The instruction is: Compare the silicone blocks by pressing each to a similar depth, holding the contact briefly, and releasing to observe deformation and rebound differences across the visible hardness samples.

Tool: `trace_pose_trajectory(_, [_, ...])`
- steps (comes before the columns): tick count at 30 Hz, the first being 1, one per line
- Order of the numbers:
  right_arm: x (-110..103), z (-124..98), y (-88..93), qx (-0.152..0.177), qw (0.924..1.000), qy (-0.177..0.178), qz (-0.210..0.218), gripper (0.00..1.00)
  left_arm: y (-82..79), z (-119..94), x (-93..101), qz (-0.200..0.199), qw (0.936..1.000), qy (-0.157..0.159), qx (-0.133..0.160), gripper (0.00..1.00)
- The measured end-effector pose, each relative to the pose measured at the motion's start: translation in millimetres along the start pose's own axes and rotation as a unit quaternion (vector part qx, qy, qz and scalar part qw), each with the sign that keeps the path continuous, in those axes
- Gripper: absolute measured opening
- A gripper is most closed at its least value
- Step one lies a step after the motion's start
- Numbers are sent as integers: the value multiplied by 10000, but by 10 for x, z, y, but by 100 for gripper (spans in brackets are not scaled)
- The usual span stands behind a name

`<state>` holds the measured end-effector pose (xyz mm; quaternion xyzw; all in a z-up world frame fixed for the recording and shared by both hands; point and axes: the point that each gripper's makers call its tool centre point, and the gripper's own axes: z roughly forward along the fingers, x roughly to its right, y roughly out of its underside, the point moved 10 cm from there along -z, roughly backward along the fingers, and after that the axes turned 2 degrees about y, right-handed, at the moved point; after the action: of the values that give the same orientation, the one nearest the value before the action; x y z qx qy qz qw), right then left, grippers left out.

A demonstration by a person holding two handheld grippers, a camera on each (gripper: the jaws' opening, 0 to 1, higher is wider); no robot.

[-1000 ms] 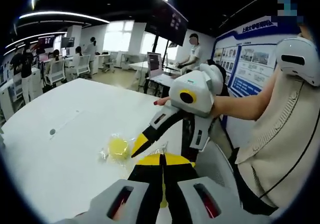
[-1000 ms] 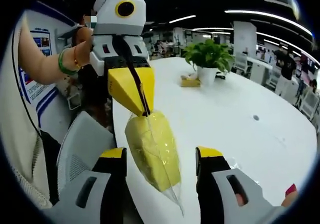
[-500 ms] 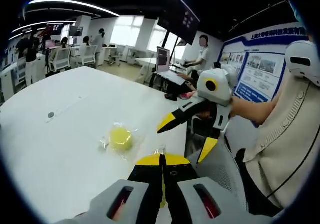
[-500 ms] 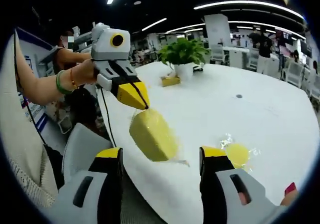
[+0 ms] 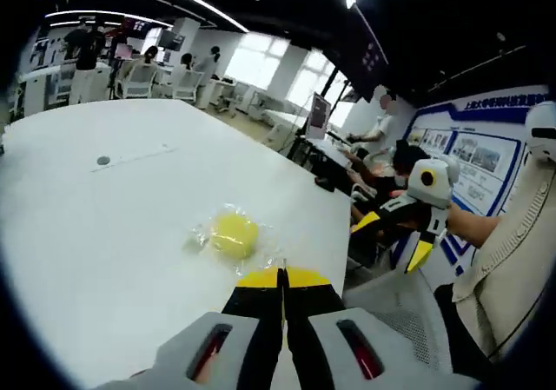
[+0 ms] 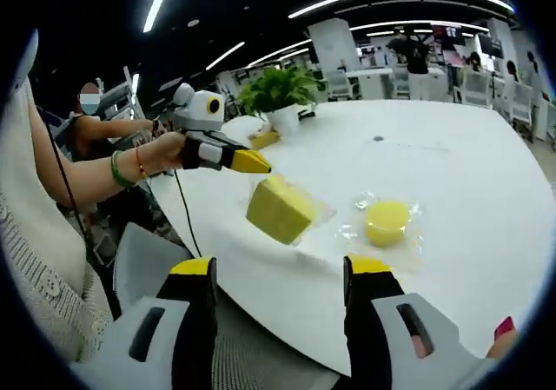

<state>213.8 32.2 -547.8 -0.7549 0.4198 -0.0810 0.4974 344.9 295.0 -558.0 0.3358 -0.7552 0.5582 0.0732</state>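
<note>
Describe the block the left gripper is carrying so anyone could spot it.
Start at the big white table. Near its front edge, beside the round yellow puck lying in clear wrap, the left gripper holds up a wrapped block: yellow too, but box-shaped.

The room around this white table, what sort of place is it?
Most likely an open-plan office or lab: a big white table, desks with office chairs behind, a computer screen, a poster wall and a potted plant.

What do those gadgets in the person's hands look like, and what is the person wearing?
Each handheld gripper has a white-grey body, a yellow-ringed round lens, and black jaws tipped in yellow; the right gripper looks the same. A thin black cable hangs from the left one. The person wears a cream knitted top and a green bracelet.
</note>
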Motion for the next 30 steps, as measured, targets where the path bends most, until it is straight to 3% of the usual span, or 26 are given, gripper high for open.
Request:
trace_pose_trajectory(2, [7,-4,17,2,10000,72,65,53,20,16,-94,-56,9999,-149,5,0])
trace_pose_trajectory(3, [10,-4,24,-2,9999,92,84,53,-13,26,-117,-146,9995,-112,261,0])
trace_pose_trajectory(4, [14,-4,30,-1,9999,119,110,53,-19,20,-139,-318,9991,-38,263,0])
trace_pose_trajectory(6, [19,-5,41,-2,9997,172,166,52,-45,3,-257,-183,9990,-244,332,0])
trace_pose_trajectory(8, [17,-10,49,-4,9996,199,196,52,-72,-19,-385,-364,9970,-494,464,0])
trace_pose_trajectory(18, [98,-59,165,-109,9982,395,439,52,-76,-10,-847,-417,9927,-1065,394,0])
trace_pose_trajectory(26, [201,-37,114,-162,9976,453,489,52,27,-1,-1237,-889,9833,-1490,542,0])
trace_pose_trajectory(29, [243,-20,79,-165,9975,461,504,52,92,22,-1358,-857,9831,-1571,377,0])
trace_pose_trajectory(30, [248,-12,71,-170,9976,460,495,51,136,30,-1423,-792,9840,-1586,192,0])
